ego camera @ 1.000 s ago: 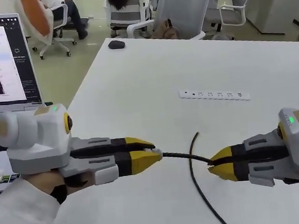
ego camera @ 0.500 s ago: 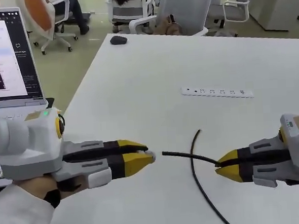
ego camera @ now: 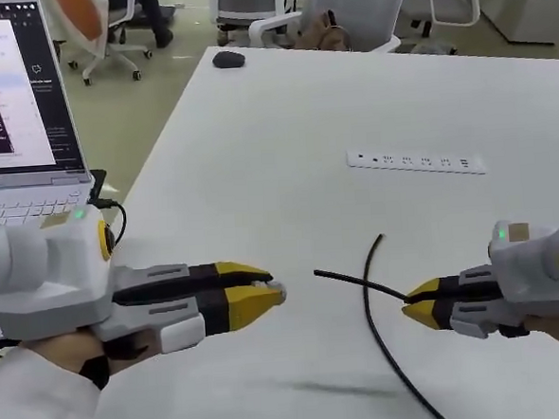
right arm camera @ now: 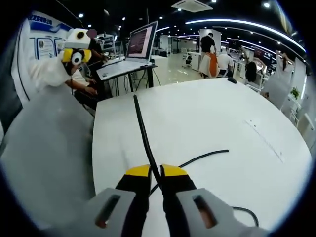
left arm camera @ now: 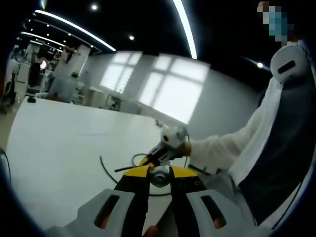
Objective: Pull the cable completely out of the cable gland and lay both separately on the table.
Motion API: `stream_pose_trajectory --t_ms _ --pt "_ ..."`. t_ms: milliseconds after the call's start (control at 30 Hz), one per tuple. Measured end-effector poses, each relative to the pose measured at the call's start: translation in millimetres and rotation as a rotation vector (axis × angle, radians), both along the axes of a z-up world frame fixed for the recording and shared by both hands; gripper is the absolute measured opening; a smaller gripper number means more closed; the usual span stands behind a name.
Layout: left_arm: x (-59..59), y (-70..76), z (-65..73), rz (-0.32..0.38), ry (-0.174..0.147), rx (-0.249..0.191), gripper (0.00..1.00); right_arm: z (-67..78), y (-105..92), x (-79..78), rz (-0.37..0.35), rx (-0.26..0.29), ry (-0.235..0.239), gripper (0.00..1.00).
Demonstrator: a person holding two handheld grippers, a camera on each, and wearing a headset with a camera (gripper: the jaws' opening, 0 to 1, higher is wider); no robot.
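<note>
My left gripper (ego camera: 271, 291) hovers low over the white table (ego camera: 257, 154), shut on a small silvery cable gland (ego camera: 280, 289) at its yellow tips. The left gripper view has the gland (left arm camera: 160, 176) pinched between the jaws. To the right, my right gripper (ego camera: 409, 304) is shut on a thin black cable (ego camera: 360, 284). The cable's free end points at the gland, with a small gap between them. In the right gripper view the cable (right arm camera: 143, 133) rises straight out of the shut right gripper (right arm camera: 155, 172). The rest of the cable loops on the table toward the front edge.
A white power strip (ego camera: 414, 161) lies beyond the cable at mid-table. An open laptop (ego camera: 12, 112) stands off the table's left edge, with a wire beneath it. A dark mouse (ego camera: 229, 59) sits at the far corner, office chairs behind it.
The cable end has slid out of the gland. The two grippers have drawn apart, leaving a gap where the cable met the left jaws a second ago.
</note>
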State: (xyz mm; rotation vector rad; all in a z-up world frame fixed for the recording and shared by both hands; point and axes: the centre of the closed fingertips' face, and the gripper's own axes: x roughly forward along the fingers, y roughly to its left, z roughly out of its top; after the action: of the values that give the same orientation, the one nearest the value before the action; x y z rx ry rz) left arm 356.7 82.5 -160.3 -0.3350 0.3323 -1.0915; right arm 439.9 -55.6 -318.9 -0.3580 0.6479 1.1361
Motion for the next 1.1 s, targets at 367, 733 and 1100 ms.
stream_pose_trajectory --t_ms 367,733,1100 --pt "4.3 3.6 -16.3 0.019 0.050 -0.017 0.17 -49.1 10.4 2.5 -0.001 -0.048 0.076 0.07" --pt "11.0 -1.8 -28.5 0.029 0.082 -0.034 0.17 -75.7 12.0 0.2 0.003 -0.082 0.113 0.07" --pt "13.4 -10.0 -39.5 0.024 0.116 -0.044 0.17 -90.3 10.4 -3.2 -0.020 -0.073 0.132 0.09"
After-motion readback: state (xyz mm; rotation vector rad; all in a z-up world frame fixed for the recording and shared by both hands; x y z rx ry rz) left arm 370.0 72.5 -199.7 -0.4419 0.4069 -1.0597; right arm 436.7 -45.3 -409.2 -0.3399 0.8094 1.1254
